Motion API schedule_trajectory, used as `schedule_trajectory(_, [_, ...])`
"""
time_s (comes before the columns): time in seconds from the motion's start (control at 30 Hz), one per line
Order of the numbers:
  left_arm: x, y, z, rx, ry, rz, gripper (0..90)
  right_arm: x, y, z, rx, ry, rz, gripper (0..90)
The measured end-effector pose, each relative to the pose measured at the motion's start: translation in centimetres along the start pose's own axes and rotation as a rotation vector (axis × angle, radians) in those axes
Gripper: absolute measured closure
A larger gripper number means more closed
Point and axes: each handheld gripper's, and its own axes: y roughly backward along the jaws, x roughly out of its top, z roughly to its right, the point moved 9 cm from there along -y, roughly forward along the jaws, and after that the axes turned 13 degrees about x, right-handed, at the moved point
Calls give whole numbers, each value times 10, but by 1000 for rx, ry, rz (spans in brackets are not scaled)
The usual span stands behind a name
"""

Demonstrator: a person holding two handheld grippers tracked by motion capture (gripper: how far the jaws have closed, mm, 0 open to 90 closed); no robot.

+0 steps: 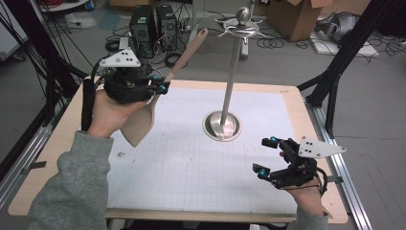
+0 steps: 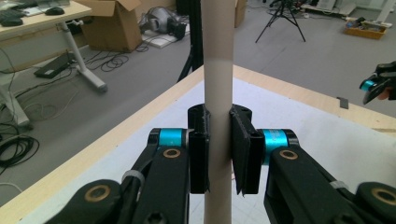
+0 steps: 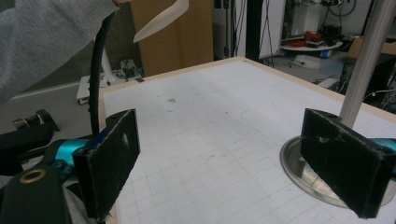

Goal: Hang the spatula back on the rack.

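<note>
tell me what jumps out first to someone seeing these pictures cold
The pale wooden spatula, held off the table at the far left with its handle slanting up and away, clamped in the left gripper. Next, the tall metal stand rising from its round base near the middle of the white gridded mat. The right gripper waits open at the near right.

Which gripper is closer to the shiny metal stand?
Right. The right gripper sits open just beside the metal stand's base; the left gripper holds the beige wooden spatula farther away.

no readable text, labels, brands or numbers anywhere
</note>
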Motion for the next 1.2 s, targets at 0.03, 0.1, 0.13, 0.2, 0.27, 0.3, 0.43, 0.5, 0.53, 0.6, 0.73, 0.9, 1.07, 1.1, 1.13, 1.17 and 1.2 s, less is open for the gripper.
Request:
schedule_trajectory(0.03, [0,-1,1,3,-10,-6,781,0,0,0,2,2,-1,115])
schedule_trajectory(0.1, [0,-4,2,21,-28,-14,781,0,0,-1,3,2,-1,115])
schedule_trajectory(0.13, [0,-5,3,16,-22,-8,781,0,0,0,1,3,-2,115])
schedule_trajectory(0.2, [1,-6,4,9,-16,-1,781,-1,1,0,0,1,-4,115])
schedule_trajectory(0.27, [3,-7,5,0,-10,7,781,-1,3,0,-3,-1,1,115])
schedule_trajectory(0.3, [3,-7,6,-4,-13,4,781,0,4,0,-3,3,7,116])
schedule_trajectory(0.43, [3,-8,8,-7,-31,-10,781,0,5,0,-5,-2,7,115])
schedule_trajectory(0.5, [5,-9,8,-14,-22,-4,781,0,5,0,-5,0,7,115])
schedule_trajectory(0.53, [4,-9,8,-15,-21,-5,781,-1,5,0,-5,1,6,115])
schedule_trajectory(0.6, [3,-11,9,-18,-21,-12,781,-1,5,0,-2,1,1,115])
schedule_trajectory(0.73, [3,-15,11,-25,-20,-14,781,-1,4,-1,3,5,1,115])
schedule_trajectory(0.9, [3,-18,11,-28,-24,-22,781,-3,4,-1,9,-7,-8,115])
schedule_trajectory(1.07, [2,-20,9,-23,-17,-27,780,-2,6,-2,6,0,-1,115])
schedule_trajectory(1.1, [2,-20,9,-25,-10,-28,780,-2,6,-1,4,3,3,115])
schedule_trajectory(1.13, [2,-21,9,-31,-12,-28,781,-2,7,-1,4,3,3,115])
schedule_trajectory(1.17, [2,-21,10,-31,-16,-30,781,-2,7,-1,4,3,2,115])
schedule_trajectory(1.2, [2,-22,10,-32,-17,-30,780,-2,7,-1,3,2,2,115])
